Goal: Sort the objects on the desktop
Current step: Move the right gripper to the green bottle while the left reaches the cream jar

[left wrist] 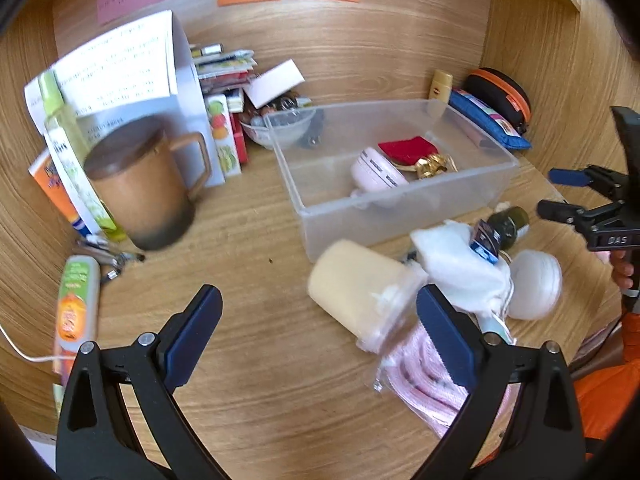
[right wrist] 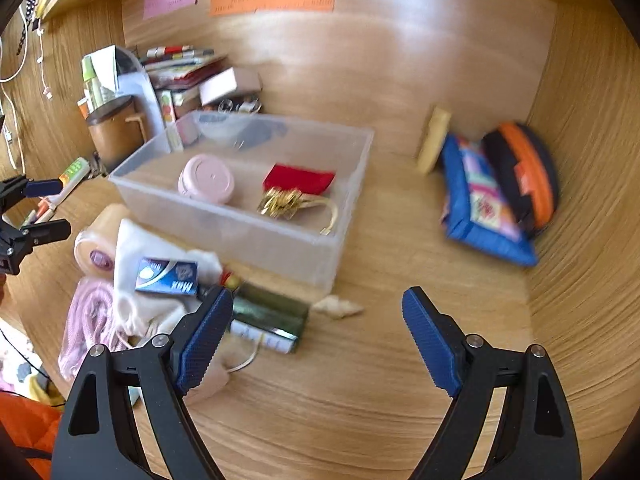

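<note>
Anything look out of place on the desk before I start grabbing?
Yes: a jumble lies loose in front of the clear bin: a tipped cream roll, a white cloth with a blue packet on it, and a pink rope. Both claws are open.
</note>
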Demonstrator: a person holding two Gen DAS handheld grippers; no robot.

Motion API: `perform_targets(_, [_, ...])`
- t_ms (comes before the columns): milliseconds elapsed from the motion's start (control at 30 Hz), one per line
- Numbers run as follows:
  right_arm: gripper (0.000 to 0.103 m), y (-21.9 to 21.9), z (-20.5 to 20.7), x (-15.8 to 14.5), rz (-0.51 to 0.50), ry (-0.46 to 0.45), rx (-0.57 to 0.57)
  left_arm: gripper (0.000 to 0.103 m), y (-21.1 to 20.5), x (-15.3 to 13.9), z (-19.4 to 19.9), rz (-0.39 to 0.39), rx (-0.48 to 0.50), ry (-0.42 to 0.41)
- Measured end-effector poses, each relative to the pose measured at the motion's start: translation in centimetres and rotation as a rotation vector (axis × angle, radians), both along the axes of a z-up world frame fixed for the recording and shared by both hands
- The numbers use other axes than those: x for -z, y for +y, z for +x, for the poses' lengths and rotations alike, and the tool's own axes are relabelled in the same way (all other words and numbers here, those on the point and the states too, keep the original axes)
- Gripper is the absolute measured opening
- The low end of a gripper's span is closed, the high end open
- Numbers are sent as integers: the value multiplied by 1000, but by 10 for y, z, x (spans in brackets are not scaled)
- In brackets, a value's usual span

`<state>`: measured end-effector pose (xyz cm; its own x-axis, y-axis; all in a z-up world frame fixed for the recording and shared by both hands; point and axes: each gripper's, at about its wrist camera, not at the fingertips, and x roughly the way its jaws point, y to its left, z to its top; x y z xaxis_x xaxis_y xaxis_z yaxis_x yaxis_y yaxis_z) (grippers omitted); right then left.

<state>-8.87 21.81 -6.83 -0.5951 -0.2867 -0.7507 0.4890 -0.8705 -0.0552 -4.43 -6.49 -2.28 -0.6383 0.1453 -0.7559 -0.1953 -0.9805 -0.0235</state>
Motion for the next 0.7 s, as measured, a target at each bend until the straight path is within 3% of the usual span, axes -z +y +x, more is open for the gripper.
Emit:
perform_targets(300, [85,-13,-12,34,-20,-120,-51,99,11,30,-16,-4,19,-63])
perform_targets(433, [85,-10,-19,42,-43,-157,-51,99,10,39,-29,48,17,-96])
perform_targets(700, [83,-6,-29,50,-71,-190,-51,99,23,43,-37,40,40,-81])
